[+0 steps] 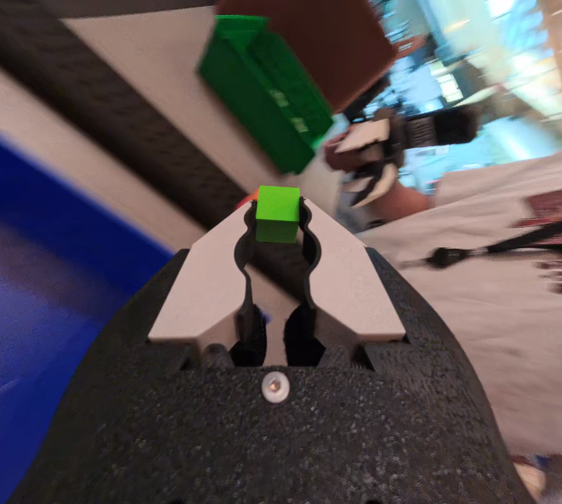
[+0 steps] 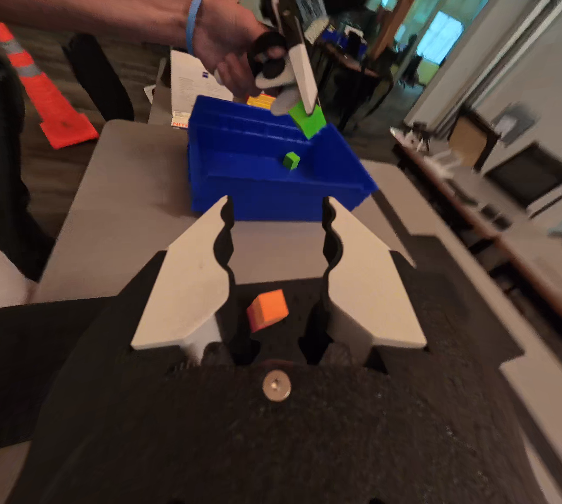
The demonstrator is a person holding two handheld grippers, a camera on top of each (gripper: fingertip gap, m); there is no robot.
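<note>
The left gripper [image 1: 277, 203] was clamped on a green cube [image 1: 277, 212] and hung over the blue bin [image 2: 273, 179], where a smaller green cube [image 2: 291, 160] lay. The right gripper [image 2: 277, 203] was spread wide over an orange cube [image 2: 267, 309] on a black mat [image 2: 91, 367], near the bin; a dark green bin [image 1: 261, 91] sat farther off.

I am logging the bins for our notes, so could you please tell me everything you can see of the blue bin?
The blue bin is an open-topped, rectangular tray of what looks like smooth moulded plastic, with stepped ridges along its inner walls. It sits flat on the grey table, beyond the open right gripper. One small green cube lies on its floor. The left gripper holds a larger green cube above its far rim, apparently not touching it.
</note>
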